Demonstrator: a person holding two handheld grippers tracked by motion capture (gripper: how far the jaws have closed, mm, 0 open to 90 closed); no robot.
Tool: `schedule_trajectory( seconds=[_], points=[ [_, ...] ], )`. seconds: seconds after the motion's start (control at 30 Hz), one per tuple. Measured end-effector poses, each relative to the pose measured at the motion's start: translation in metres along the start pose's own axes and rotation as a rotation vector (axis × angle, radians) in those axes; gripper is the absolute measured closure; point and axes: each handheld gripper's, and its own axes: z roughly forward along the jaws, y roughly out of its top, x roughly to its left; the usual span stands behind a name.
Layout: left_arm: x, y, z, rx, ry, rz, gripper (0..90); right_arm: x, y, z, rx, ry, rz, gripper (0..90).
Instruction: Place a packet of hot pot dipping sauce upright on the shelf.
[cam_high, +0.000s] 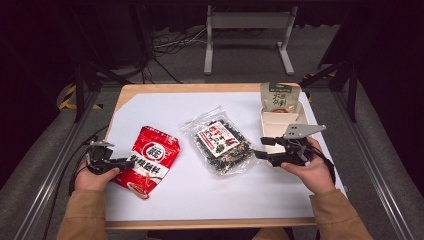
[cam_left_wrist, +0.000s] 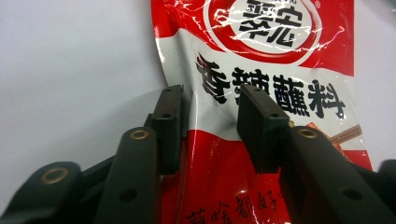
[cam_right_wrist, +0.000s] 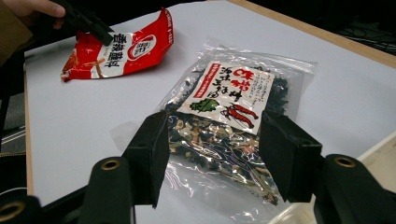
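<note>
Nearest, left gripper (cam_high: 125, 162) at the red seasoning packet's (cam_high: 150, 160) near left edge, jaws part-closed astride the foil, pads not clearly pressing. Right gripper (cam_high: 260, 148), jaws apart and empty, just beside the clear bag of dried seaweed mix (cam_high: 222, 145). Farther, green pouch (cam_high: 280, 97) upright in a white tray (cam_high: 278, 121).

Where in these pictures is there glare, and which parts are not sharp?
Left gripper view: white glare streaks on the red sauce packet; the left tongs are close and soft. Right gripper view: highlights on the clear dried-vegetable bag, with the right tongs blurred. High view: bright white table sheet, dark surroundings, overall soft.
</note>
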Motion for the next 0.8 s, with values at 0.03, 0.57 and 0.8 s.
schedule_trajectory(
  seconds=[0.03,0.57,0.8],
  points=[
    [-0.001,0.001,-0.001,0.002,0.005,0.006,70.5,0.0,0.0,0.0,0.0,0.0,-0.001,43.2],
    [-0.012,0.008,-0.017,-0.034,0.011,0.048,83.2,-0.001,0.0,-0.002,-0.003,0.011,0.021,47.4],
    [-0.027,0.015,-0.034,-0.115,-0.028,0.098,83.8,0.002,0.001,-0.003,-0.012,0.024,0.028,48.1]
  ],
)
